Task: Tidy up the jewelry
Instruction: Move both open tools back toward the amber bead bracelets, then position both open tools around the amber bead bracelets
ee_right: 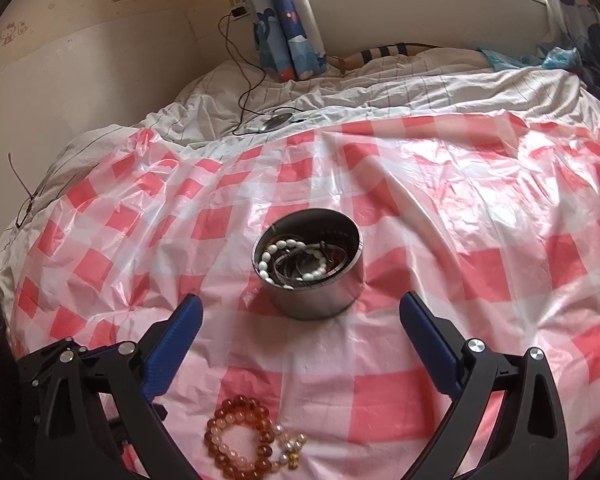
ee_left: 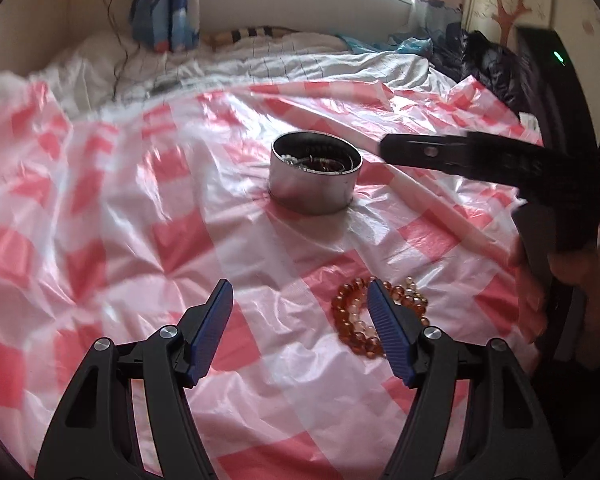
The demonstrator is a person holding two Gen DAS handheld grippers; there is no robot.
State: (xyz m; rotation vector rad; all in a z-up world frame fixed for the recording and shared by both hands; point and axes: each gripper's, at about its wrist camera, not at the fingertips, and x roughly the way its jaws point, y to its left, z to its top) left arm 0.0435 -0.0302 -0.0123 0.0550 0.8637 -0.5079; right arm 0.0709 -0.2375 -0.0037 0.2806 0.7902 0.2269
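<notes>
Here, the left gripper (ee_left: 300, 292) was held spread wide with nothing between its pads, just beside the amber bead bracelet (ee_left: 356, 320) (lying on the checked plastic sheet (ee_left: 100, 200)). The right gripper (ee_right: 300, 312) likewise gaped empty, near the metal tin (ee_right: 312, 292) of jewelry.

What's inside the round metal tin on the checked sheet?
The metal tin holds a white bead bracelet lying over dark coiled bracelets. Whatever sits beneath them is covered, so the bottom can't be seen.
</notes>
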